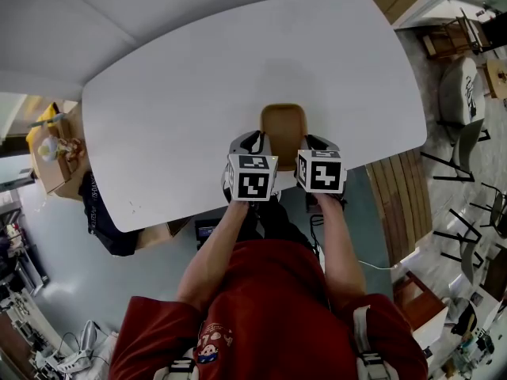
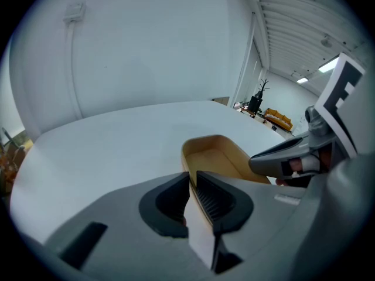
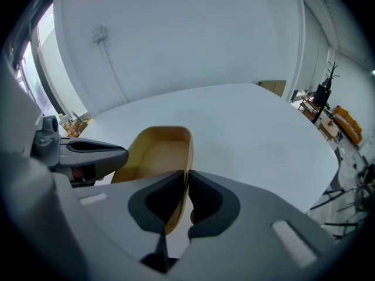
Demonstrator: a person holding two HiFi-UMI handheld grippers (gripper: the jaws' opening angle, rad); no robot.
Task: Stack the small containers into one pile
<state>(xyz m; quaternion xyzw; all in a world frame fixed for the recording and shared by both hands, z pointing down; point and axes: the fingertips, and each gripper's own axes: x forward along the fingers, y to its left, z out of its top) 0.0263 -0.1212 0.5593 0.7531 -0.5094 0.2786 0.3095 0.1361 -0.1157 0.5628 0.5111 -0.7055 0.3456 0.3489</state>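
A tan open-topped container (image 1: 283, 125) sits on the white table (image 1: 198, 77) near its front edge, straight ahead of me. My left gripper (image 1: 252, 142) is shut on the container's left wall at the near corner; in the left gripper view that wall (image 2: 199, 227) runs up between the pads of my left gripper (image 2: 192, 186) and the container (image 2: 220, 157) opens beyond them. My right gripper (image 1: 317, 142) holds the right wall the same way. In the right gripper view, the container (image 3: 158, 151) lies left of my right gripper (image 3: 186, 186), its rim pinched between the pads.
The table's front edge (image 1: 317, 187) runs just below both grippers. Cardboard boxes with clutter (image 1: 54, 153) stand off the table's left end. A slatted wooden bench (image 1: 404, 188) and chairs (image 1: 463, 93) are on the floor to the right.
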